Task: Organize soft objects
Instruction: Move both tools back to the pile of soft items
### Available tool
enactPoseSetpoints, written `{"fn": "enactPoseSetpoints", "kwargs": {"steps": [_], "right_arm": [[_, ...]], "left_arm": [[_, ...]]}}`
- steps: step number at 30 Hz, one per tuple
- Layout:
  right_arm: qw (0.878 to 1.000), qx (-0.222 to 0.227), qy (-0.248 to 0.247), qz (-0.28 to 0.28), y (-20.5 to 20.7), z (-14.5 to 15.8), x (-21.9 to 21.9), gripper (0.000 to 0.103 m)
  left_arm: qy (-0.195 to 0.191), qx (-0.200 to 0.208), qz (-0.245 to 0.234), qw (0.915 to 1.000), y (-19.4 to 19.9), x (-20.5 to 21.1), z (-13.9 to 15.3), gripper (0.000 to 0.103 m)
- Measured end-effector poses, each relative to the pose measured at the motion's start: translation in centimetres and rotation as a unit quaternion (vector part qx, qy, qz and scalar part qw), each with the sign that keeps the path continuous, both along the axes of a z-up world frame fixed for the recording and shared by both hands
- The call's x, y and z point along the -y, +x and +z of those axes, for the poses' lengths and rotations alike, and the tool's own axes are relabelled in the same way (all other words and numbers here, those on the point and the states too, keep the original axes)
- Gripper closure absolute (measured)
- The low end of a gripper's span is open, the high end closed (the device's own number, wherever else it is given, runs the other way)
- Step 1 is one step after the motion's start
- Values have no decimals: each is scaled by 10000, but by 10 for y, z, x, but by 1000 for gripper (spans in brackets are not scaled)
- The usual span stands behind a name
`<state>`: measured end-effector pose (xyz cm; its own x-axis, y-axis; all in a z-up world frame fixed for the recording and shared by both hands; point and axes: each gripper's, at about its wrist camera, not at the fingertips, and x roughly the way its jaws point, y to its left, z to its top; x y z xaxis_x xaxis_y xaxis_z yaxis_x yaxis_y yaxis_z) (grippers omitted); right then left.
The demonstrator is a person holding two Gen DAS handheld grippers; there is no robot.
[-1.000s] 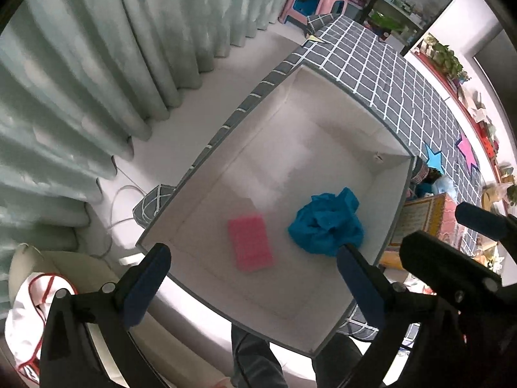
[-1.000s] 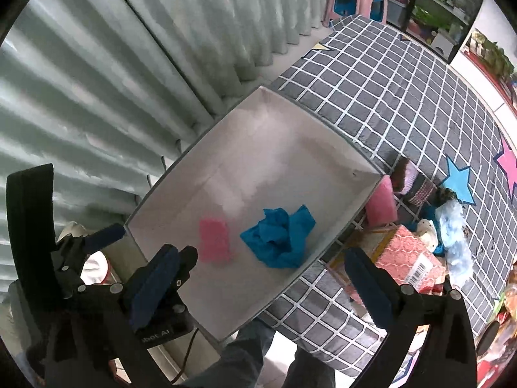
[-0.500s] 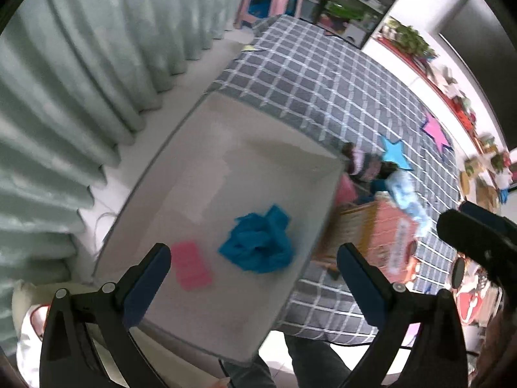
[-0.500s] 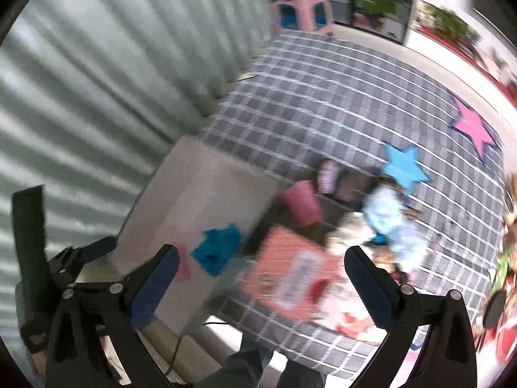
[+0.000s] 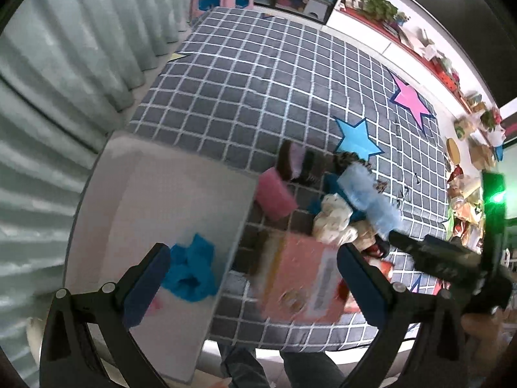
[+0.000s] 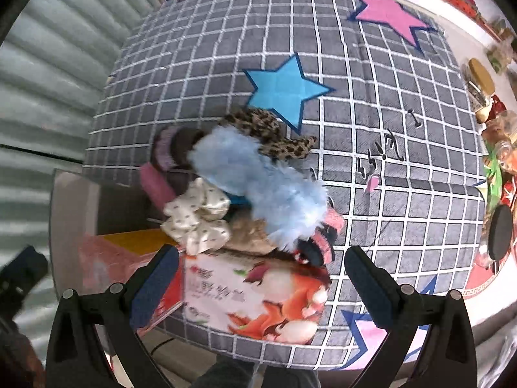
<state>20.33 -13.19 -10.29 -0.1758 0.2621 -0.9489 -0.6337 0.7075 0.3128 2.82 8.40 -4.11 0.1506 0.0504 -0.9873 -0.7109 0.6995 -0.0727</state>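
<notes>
**Both tongs spread wide above the grid mat and the white box**

The left gripper [image 5: 250, 278] hangs over the border between the white open storage box [image 5: 129, 187] and the grey mat with white grid lines [image 5: 258, 90]. Its jaws are wide apart and hold nothing. Inside the box, at about 7 o'clock of the left wrist view, lies a crumpled bright blue cloth [image 5: 190, 274], and a small pink flat piece [image 5: 155, 304] shows just beside the left finger.

The right gripper [image 6: 261, 278] also has its jaws released and empty. Under it stands a pink printed cardboard box [image 6: 258, 300], partly blurred. Just behind this box, toward 12 o'clock, is the pile of soft objects: a fluffy light blue plush piece [image 6: 258, 187] on top, a cream dotted fabric scrunchie [image 6: 197, 216] touching it at 9 o'clock, a leopard-print fabric strip [image 6: 268, 132] at 12 o'clock, and a pink sponge block [image 6: 155, 187] at the left edge, near the wall of the white box. A blue star patch [image 6: 284, 90] lies on the mat just behind the pile, and a pink star patch [image 6: 387, 16] is well apart at 1 o'clock.
</notes>
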Motion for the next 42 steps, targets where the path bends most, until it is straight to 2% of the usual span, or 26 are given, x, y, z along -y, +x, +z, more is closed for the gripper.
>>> {"fn": "enactPoseSetpoints", "kwargs": {"steps": [4, 10, 18, 25, 29, 33, 38, 42], "right_arm": [[9999, -94, -25, 118, 5, -18, -10, 0], [9990, -218, -77, 378, 13, -46, -34, 0], [9979, -258, -303, 517, 28, -80, -44, 0], [9990, -235, -351, 168, 66, -94, -19, 0], [9991, -241, -361, -26, 88, -99, -2, 0], [9987, -160, -449, -182, 112, -103, 18, 0], [9976, -255, -500, -408, 135, -110, 50, 0], [9960, -586, -364, -567, 146, -114, 83, 0]], "left_arm": [[27, -276, -148, 9995, 36, -7, -15, 0], [-262, -668, -189, 9972, 85, -23, -49, 0], [-598, -1622, -526, 9835, 128, -38, -114, 0], [-781, -2149, -772, 9704, 145, -35, -159, 0], [-848, -2359, -737, 9653, 145, -38, -178, 0], [-1006, -2416, -718, 9625, 146, -42, -191, 0], [-943, -2541, -783, 9594, 153, -38, -203, 0], [-998, -2619, -847, 9562, 158, -26, -219, 3]]}}
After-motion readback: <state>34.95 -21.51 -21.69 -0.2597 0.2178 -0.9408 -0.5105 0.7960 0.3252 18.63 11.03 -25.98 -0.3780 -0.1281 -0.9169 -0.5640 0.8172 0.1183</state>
